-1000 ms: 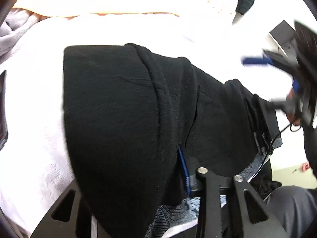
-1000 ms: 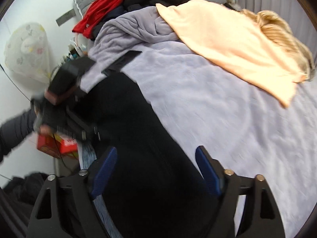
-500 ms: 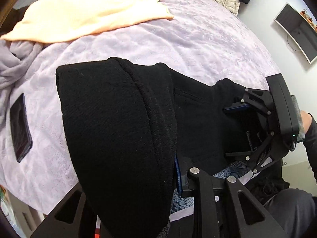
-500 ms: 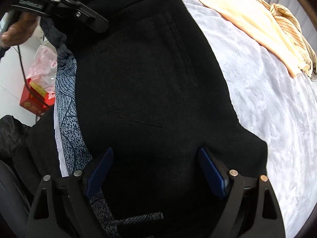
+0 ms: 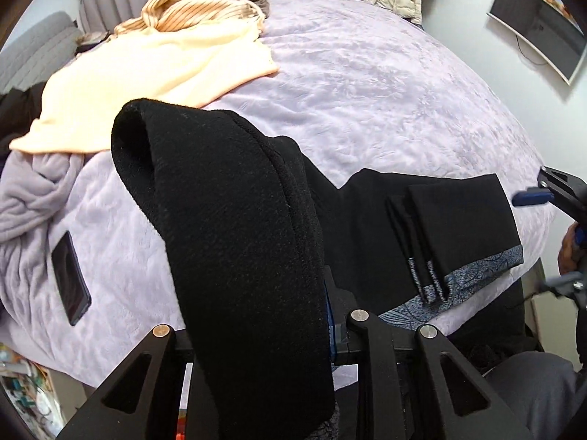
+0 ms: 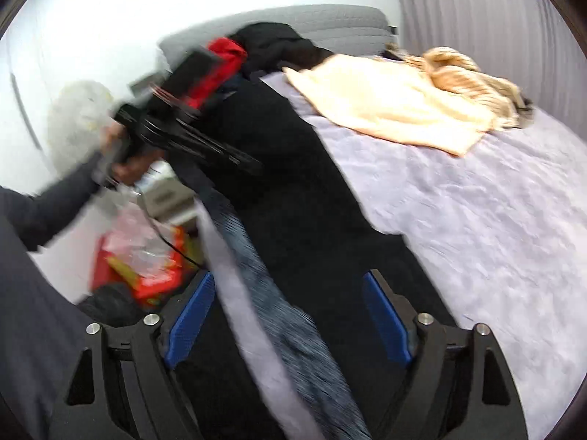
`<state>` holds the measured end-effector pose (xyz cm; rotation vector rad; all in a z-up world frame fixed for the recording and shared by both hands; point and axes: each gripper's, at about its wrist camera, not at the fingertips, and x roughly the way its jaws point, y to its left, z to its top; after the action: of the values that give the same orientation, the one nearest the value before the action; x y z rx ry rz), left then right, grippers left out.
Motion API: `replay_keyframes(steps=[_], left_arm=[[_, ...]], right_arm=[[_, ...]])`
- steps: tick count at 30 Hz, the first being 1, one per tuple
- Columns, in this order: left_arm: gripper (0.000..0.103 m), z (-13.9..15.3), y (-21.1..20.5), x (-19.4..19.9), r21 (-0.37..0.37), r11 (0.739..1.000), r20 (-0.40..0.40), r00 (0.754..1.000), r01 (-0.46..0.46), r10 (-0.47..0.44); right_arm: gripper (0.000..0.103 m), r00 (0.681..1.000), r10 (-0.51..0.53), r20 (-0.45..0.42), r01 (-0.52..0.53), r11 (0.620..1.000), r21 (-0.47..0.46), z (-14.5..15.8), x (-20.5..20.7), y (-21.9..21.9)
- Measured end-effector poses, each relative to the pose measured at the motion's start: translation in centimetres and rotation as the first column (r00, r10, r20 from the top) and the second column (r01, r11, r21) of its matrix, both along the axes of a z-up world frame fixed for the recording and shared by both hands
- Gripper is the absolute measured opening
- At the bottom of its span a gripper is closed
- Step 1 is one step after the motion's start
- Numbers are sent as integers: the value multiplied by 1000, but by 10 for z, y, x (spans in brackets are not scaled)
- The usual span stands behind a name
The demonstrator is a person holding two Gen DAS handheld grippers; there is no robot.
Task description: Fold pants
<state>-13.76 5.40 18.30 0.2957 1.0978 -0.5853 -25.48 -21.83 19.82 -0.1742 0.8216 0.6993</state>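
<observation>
In the left wrist view, the left gripper (image 5: pixel 293 333) is clenching a thick fold of the black pants (image 5: pixel 234 227) and holding it lifted above the lavender bedspread (image 5: pixel 385 91). The rest of the pants is lying near the front edge of the bed, with the waistband (image 5: pixel 469 275) turned out and showing a grey patterned lining. A dark phone (image 5: pixel 70 278) is lying on the bedspread to the left, and a peach cloth (image 5: pixel 154 77) and a striped garment (image 5: pixel 205 3) are resting farther back. The right gripper (image 5: pixel 550 194) is appearing at the right edge, apart from the fabric.

In the right wrist view, which is blurred, the right gripper (image 6: pixel 290 322) is standing released, its blue pads (image 6: pixel 385 322) wide apart with nothing pinched between them. The pants (image 6: pixel 293 168) are stretching from below it up toward the left gripper (image 6: pixel 190 135), along the bed edge.

The fabric is looking thick, soft and rather heavy, so I judge it will sag and slide if it is taken in one layer only. A good place to take hold is probably the waistband corner, where the seam is giving some stiffness
</observation>
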Motion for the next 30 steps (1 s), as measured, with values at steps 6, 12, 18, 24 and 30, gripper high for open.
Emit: replay_keyframes(steps=[6,12,18,24,30], left_arm=[[25,16,-33,-7,43,998,29,999,41,-42],[25,34,-74,-25,53,994,31,994,101,-103],[25,32,-157,-59,100,962,30,965,255,-259],[25,9,-244,-84,169,913,-21,927,372,-374],[25,-46,-320,-84,252,869,-108,905,425,-411]], right_arm=[[90,976,-151,-155,97,946,-308,-105,43,4],[96,983,-156,-92,139,976,-169,-77,29,-19],[97,963,-269,-31,261,952,-161,-54,3,-69],[96,922,-378,-80,360,916,-178,-71,-30,-110],[96,898,-424,-116,407,902,-146,-87,-48,-145]])
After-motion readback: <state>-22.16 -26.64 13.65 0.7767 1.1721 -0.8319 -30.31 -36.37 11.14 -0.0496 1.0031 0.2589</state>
